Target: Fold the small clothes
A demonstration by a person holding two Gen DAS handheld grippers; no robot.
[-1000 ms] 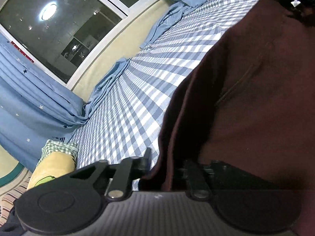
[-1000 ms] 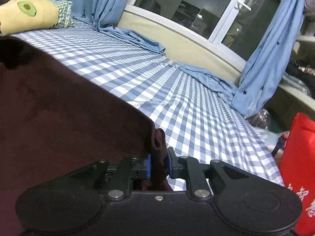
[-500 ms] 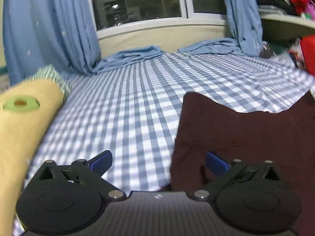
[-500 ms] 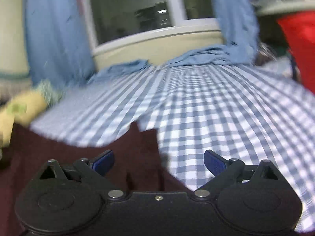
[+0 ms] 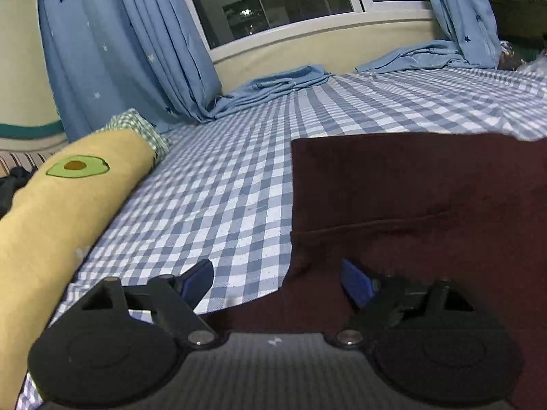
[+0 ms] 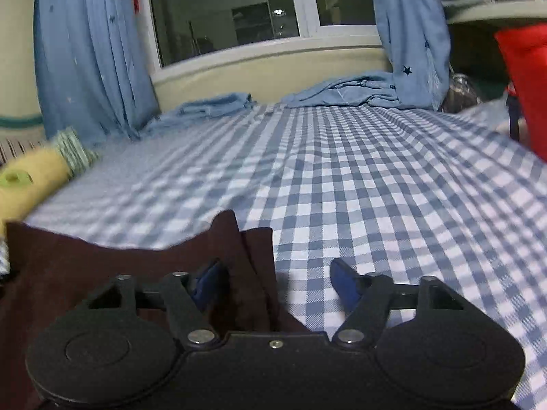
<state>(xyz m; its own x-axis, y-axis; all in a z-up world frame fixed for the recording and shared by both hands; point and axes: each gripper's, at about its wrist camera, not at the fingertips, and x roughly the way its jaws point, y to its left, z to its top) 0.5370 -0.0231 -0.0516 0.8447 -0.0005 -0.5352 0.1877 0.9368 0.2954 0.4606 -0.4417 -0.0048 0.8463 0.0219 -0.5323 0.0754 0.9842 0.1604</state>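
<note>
On the bed (image 5: 239, 177), near its front edge, the dark red garment (image 5: 410, 205) lay flat. Your left claw (image 5: 277, 282) and right claw (image 6: 275, 278) were apart, holding nothing. You likely needed a new grip next.

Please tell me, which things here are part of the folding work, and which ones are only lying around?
Part of the job:
- dark maroon garment, lying on the checked bed sheet
- left gripper, open
- right gripper, open

Only lying around:
- yellow avocado pillow
- blue star curtains
- red bag
</note>
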